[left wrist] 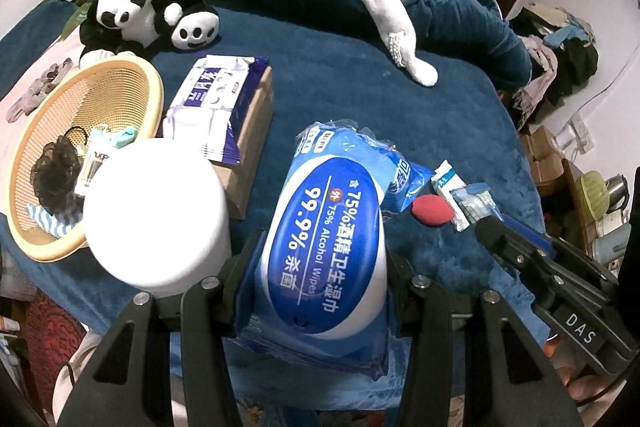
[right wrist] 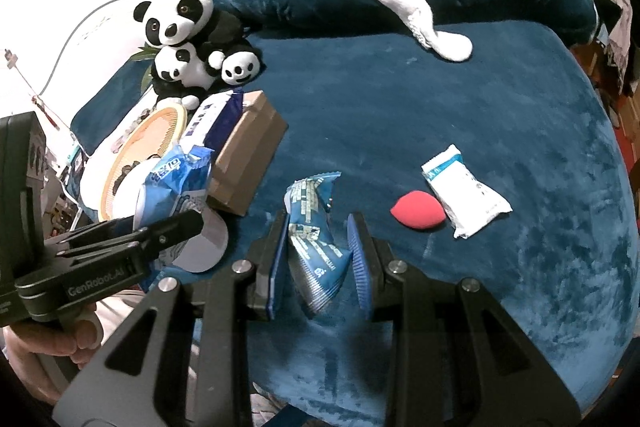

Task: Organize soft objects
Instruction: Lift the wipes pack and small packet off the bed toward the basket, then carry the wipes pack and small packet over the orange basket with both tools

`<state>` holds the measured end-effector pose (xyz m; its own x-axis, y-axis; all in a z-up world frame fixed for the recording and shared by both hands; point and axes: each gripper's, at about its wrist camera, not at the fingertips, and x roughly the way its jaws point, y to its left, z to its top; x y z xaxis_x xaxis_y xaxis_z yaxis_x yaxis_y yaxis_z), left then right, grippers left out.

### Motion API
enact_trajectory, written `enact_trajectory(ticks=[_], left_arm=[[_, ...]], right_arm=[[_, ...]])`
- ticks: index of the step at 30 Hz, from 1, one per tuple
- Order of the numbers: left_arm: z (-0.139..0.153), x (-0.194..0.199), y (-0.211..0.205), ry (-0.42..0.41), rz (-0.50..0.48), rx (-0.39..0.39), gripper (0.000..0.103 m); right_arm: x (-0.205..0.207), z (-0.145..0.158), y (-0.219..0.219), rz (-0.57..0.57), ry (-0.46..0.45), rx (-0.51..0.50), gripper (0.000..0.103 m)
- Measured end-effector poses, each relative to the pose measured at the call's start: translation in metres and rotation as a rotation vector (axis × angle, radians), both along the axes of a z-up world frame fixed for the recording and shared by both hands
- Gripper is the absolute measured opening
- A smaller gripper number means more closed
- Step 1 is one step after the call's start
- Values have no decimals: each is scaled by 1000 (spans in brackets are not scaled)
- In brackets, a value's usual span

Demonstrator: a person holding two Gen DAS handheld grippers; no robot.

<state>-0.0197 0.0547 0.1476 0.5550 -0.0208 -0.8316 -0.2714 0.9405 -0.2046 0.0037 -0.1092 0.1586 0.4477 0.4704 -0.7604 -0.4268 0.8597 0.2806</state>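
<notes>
Left gripper (left wrist: 320, 267): we see its fingers clamped on the blue alcohol wipes pack (left wrist: 324, 239), one against each long side.
Wipes pack axis: its long axis runs along the fingers, from 6 o'clock up toward 12, with the far end tipped slightly to 1 o'clock; the printed face looks up at the left wrist camera.
Right gripper (right wrist: 320, 255): we see the fingers narrowly apart with a small blue sachet (right wrist: 316, 247) standing between them; the left pad touches it, and contact on the right pad is something we cannot tell.
Sachet axis: upright, with the crimped top toward 12 o'clock.
Surroundings: a red sponge (right wrist: 418, 215) and a white packet (right wrist: 464, 195) lie at 2 o'clock on the blue blanket (right wrist: 440, 99); a woven basket (left wrist: 36, 227) sits at 9 o'clock in the left wrist view.
</notes>
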Motion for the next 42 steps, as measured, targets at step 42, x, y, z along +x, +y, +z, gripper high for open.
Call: enact_trajectory(ticks=[42], left_arm=[[30,-62,118,-101,211,-78,51]], right_arm=[[-27,47,128,205,-92,-35,30]])
